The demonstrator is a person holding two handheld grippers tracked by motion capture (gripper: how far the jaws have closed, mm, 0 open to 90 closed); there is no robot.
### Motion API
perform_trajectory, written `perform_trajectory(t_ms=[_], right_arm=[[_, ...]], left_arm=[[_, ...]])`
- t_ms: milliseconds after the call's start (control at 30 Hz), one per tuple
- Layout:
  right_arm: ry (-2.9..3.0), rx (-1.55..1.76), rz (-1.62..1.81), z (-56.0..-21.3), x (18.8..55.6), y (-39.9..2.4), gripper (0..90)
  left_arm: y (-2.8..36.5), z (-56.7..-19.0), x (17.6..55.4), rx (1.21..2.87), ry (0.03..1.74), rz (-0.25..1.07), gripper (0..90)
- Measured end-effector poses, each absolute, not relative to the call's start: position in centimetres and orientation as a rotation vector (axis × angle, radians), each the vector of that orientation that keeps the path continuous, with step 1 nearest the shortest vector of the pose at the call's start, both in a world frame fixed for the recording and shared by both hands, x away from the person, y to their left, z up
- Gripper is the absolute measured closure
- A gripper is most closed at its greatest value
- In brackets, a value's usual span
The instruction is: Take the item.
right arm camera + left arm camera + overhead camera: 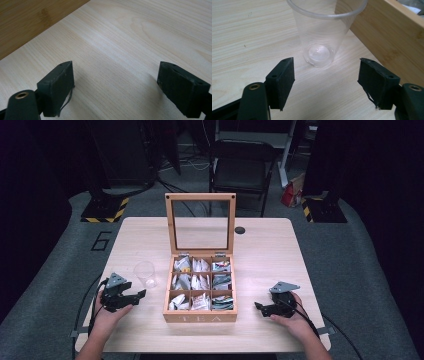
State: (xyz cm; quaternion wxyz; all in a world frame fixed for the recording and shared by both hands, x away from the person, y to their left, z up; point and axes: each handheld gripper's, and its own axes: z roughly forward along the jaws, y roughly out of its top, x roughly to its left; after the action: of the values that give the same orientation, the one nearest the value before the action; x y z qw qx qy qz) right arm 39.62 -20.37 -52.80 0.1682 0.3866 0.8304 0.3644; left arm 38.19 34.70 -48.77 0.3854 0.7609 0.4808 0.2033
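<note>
Tea box [200,316] of light wood sits at the middle of the table [260,245], nearer the person's edge, its front wall lettered "TEA" facing the person. The box is roughly square, so no long axis stands out; its glass-paned lid [200,223] stands upright from the far edge, hinged open and facing the person. Inside, nine compartments in three rows of three hold tea bags [200,282] in pale and dark wrappers.

Just left of the box stands a clear plastic cup [145,273], upright, mouth up and empty. In the left gripper view the cup [322,37] stands right ahead of the jaws, apart from them, with the box's wooden side wall [392,35] beside it at the right.

The left gripper [137,296], held in the person's left hand [107,312], rests near the table's front left, aimed toward the box, its jaws spread wide with nothing between them. The right gripper [260,307], in the right hand [290,317], lies at the box's right, aimed at it, jaws likewise wide apart over bare tabletop [130,50].

Beyond the table stand a black folding chair [242,170] and a stand base edged with yellow-and-black stripes [106,209].
</note>
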Motion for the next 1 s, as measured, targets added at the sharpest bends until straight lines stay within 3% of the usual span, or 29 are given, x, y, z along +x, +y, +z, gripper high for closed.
perform_trajectory(t_ms=[1000], right_arm=[[2.362, 1.099, 1.036, -52.8, 39.6, -20.4, 13.4]], left_arm=[[33.2, -46.4, 36.9, 1.936, 1.134, 0.466, 37.1]])
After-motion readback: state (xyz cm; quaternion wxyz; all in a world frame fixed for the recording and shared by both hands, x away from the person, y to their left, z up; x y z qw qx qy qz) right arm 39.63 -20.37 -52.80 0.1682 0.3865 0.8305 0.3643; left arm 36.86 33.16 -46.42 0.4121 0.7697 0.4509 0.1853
